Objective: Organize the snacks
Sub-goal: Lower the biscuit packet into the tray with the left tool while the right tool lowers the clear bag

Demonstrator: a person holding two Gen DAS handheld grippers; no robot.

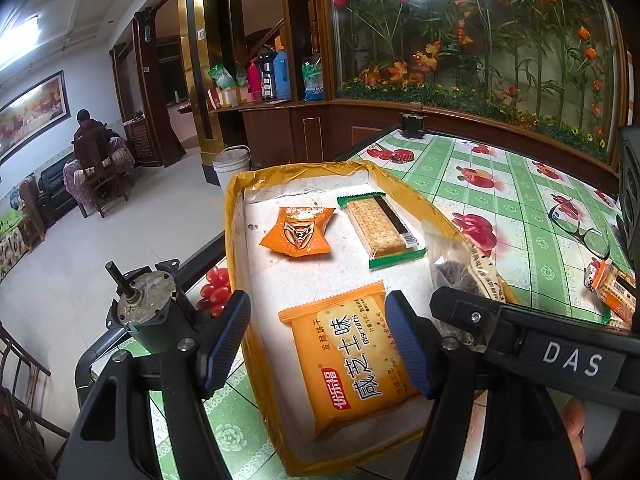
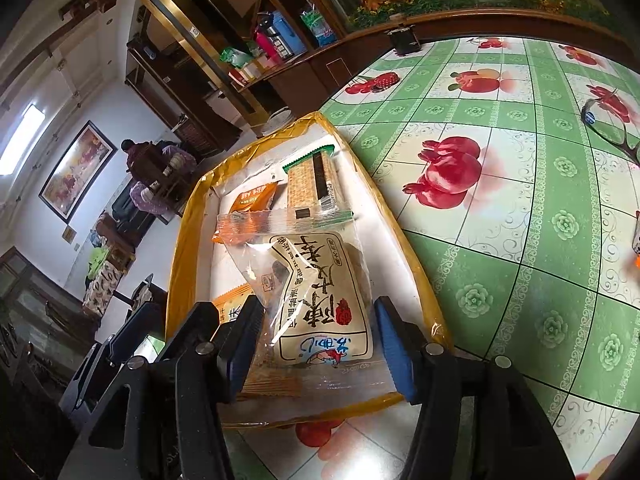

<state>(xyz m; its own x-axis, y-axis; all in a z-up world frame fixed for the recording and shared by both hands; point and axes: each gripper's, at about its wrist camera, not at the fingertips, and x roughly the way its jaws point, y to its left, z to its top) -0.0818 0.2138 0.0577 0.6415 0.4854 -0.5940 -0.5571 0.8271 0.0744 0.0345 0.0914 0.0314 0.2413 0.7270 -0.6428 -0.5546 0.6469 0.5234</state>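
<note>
A shallow white tray with a yellow taped rim [image 1: 234,240] [image 2: 180,264] lies on the table. In it lie an orange biscuit pack [image 1: 352,360], a small orange snack pouch [image 1: 298,232] [image 2: 252,200] and a green-edged cracker pack [image 1: 378,226] [image 2: 312,184]. My left gripper [image 1: 316,344] is open, its jaws on either side of the orange biscuit pack, above it. My right gripper [image 2: 316,348] is open around a clear bag with a cream label [image 2: 320,292] that lies in the tray's near end; the bag also shows in the left wrist view [image 1: 460,272].
The table has a green checked cloth with fruit prints [image 2: 520,240]. Eyeglasses [image 1: 580,232] [image 2: 608,128] and another orange snack pack [image 1: 614,288] lie to the right of the tray. A black object [image 1: 414,124] stands at the far edge. The tray sits near the table's left edge.
</note>
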